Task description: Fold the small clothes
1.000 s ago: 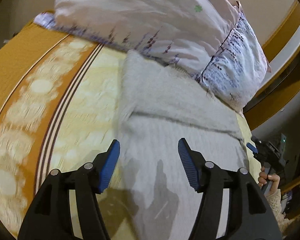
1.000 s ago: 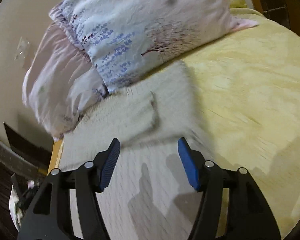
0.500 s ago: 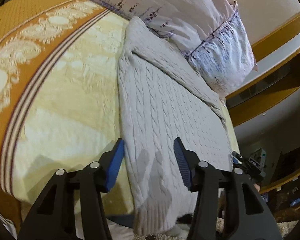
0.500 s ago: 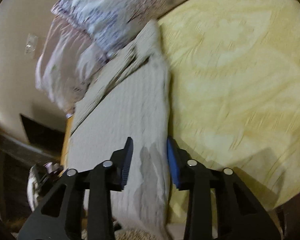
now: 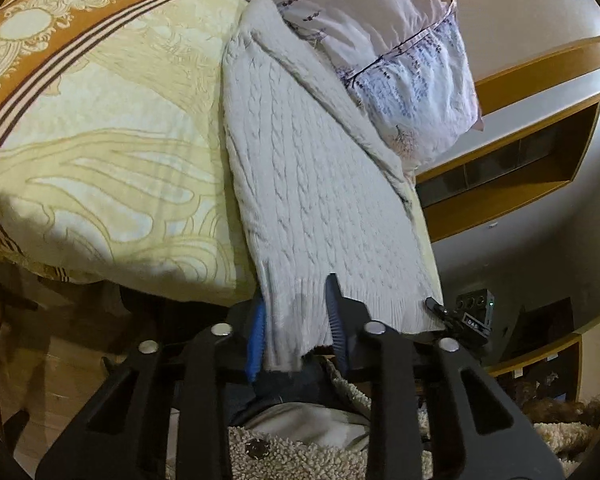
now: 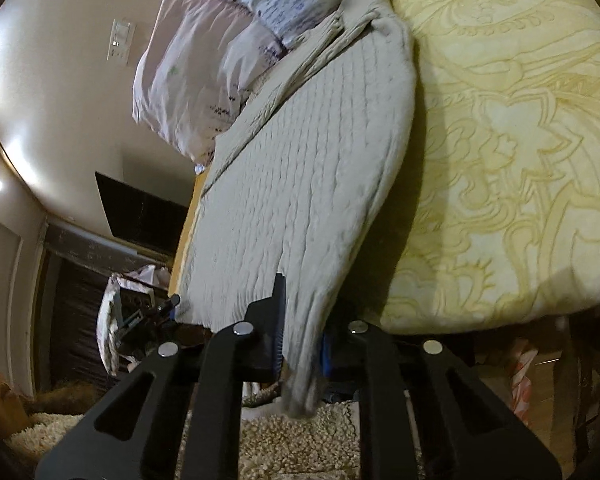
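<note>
A pale grey cable-knit sweater (image 5: 311, 168) lies lengthwise on the yellow bedspread, its ribbed hem hanging over the bed's near edge. My left gripper (image 5: 296, 328) is shut on the hem's left corner, blue pads on both sides of the knit. In the right wrist view the same sweater (image 6: 300, 168) runs up toward the pillows, and my right gripper (image 6: 300, 336) is shut on the hem's right corner, which droops below the jaws. Each gripper shows small in the other's view, at the hem's far corner.
Two floral pillows (image 5: 399, 48) lie at the sweater's far end, against the wall. The patterned yellow and orange bedspread (image 5: 100, 152) spreads to the left in the left view and to the right in the right view (image 6: 519, 140). Wooden shelving (image 5: 519, 160) stands beyond the bed.
Both grippers have drawn back from over the sweater to its hem at the bed edge and closed on it, one at each corner. They were open a second ago.
</note>
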